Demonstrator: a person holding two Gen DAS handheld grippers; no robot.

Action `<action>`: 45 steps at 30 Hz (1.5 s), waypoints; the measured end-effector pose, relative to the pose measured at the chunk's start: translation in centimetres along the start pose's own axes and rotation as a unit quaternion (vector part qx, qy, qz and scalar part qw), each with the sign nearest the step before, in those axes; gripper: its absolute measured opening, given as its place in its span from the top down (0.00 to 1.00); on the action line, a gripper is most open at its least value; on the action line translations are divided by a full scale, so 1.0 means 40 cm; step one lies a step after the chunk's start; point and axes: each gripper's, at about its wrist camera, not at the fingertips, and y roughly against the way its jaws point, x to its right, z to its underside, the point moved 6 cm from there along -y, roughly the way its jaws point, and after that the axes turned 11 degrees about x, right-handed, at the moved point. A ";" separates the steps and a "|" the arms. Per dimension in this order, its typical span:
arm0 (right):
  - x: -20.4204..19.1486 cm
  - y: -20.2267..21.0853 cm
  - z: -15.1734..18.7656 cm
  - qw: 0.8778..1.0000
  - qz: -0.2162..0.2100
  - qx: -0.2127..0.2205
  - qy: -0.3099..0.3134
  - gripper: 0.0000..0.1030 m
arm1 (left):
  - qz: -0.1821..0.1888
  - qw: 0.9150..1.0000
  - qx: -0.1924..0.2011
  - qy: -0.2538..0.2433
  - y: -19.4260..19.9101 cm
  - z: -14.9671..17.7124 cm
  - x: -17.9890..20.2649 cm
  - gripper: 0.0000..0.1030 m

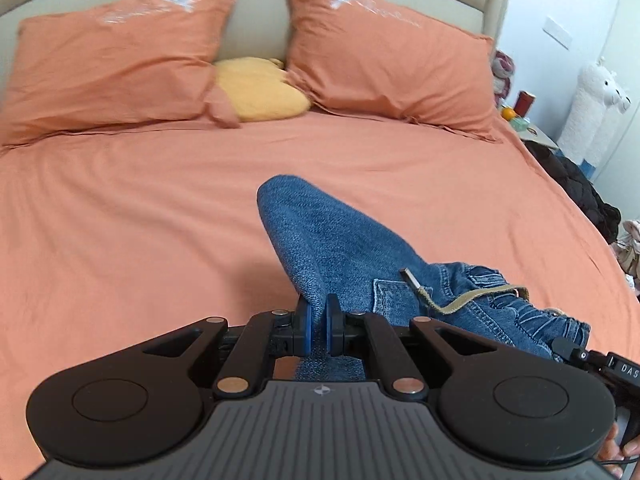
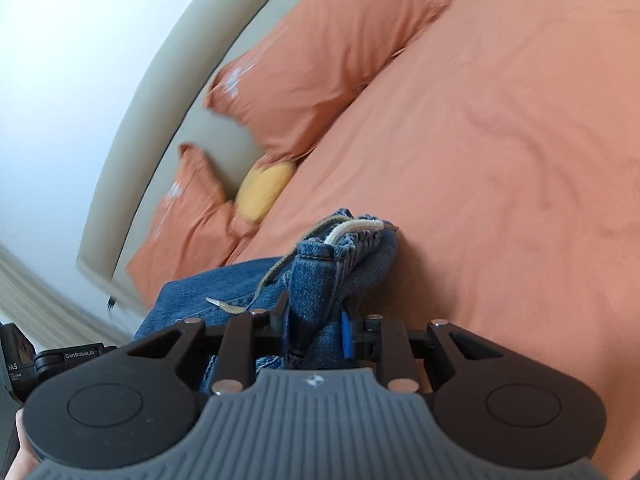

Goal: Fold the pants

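Note:
Blue denim pants (image 1: 340, 248) hang lifted above the orange bed sheet (image 1: 120, 220). My left gripper (image 1: 319, 320) is shut on a fold of the denim, and the cloth rises from it in a hump. The waistband with an olive drawstring (image 1: 472, 298) lies to its right. In the right wrist view my right gripper (image 2: 316, 330) is shut on the bunched waistband end of the pants (image 2: 320, 280), with a pale drawstring (image 2: 352, 228) on top. The right view is tilted.
Two orange pillows (image 1: 116, 64) (image 1: 388, 56) and a yellow cushion (image 1: 260, 90) lean on the beige headboard (image 1: 256, 20). A bedside table with small items (image 1: 524, 116), a white plush llama (image 1: 596, 108) and dark clothes (image 1: 576, 184) are at the bed's right side.

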 end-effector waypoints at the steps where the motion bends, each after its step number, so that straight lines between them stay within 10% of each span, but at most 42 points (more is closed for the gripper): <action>1: -0.033 0.001 0.015 1.000 -0.006 -0.006 0.011 0.81 | -0.005 1.000 0.004 0.005 0.027 0.000 -0.027 0.94; 12: -0.406 -0.068 0.217 0.990 -0.070 -0.062 0.102 0.82 | -0.057 0.996 0.051 0.035 0.266 -0.005 -0.354 0.94; 22: -0.614 -0.174 0.435 0.978 -0.054 -0.105 0.171 0.82 | -0.075 0.997 0.024 0.021 0.247 0.033 -0.590 0.94; 36: -0.465 -0.248 0.689 0.952 0.065 -0.214 0.210 0.81 | -0.070 0.990 -0.047 0.117 0.098 0.310 -0.818 0.93; 45: -0.421 -0.300 0.720 0.937 0.107 -0.240 0.230 0.76 | -0.084 0.988 -0.069 0.109 0.097 0.327 -0.842 0.78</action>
